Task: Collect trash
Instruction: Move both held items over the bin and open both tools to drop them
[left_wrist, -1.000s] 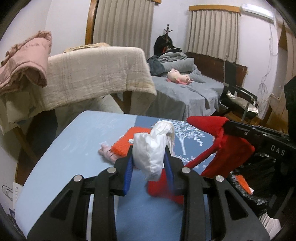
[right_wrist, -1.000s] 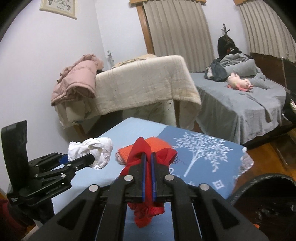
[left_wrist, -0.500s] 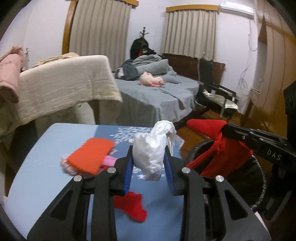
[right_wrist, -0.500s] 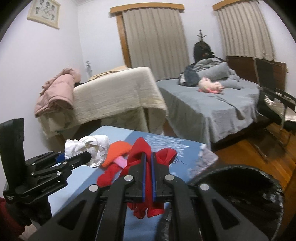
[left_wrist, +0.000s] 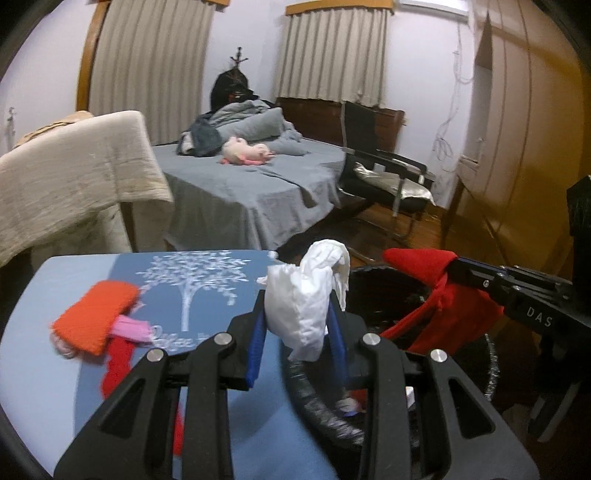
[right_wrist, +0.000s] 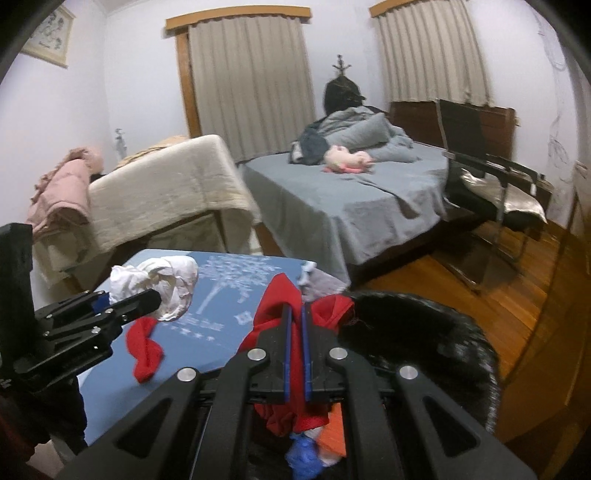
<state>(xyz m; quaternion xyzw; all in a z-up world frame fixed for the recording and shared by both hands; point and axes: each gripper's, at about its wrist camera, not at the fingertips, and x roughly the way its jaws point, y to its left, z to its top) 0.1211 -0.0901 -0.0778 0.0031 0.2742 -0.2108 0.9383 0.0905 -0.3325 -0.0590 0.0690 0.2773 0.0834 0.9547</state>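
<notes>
Since a second ago both views have swung rightward: the pink quilt and most of the draped beige blanket have slid out of the left wrist view, and the black-lined trash bin (left_wrist: 491, 354), then only glimpsed at the frame's edge, now sits under both tools. The grips themselves are unchanged.

On the blue tabletop (left_wrist: 48, 376) with its white tree print, counted from the left: one orange knitted piece (left_wrist: 92, 317), flat and ribbed, lying over one small pink scrap (left_wrist: 131, 328), and one limp red cloth strip (left_wrist: 118, 363) trailing toward the near edge. All three are soft fabric.

The left tool (left_wrist: 297, 321) pinches one crumpled white paper wad (left_wrist: 303, 299) between its blue pads; the wad is creased and lumpy, with a twisted tail drooping at its top right, and it hangs over the seam between the tabletop edge and the bin rim.

The right tool (right_wrist: 295, 350) has its pads pressed nearly together on one red cloth (right_wrist: 277, 299), a soft bunched fabric that folds over both sides of the fingers and hangs above the bin's mouth. Inside the round bin, whose liner is crinkled and glossy, lie a blue scrap (right_wrist: 303, 452) and an orange piece (right_wrist: 332, 432).

Behind stands one grey bed (left_wrist: 258, 184) with one pink plush toy (left_wrist: 245, 153), and one black chair (left_wrist: 384, 173).
</notes>
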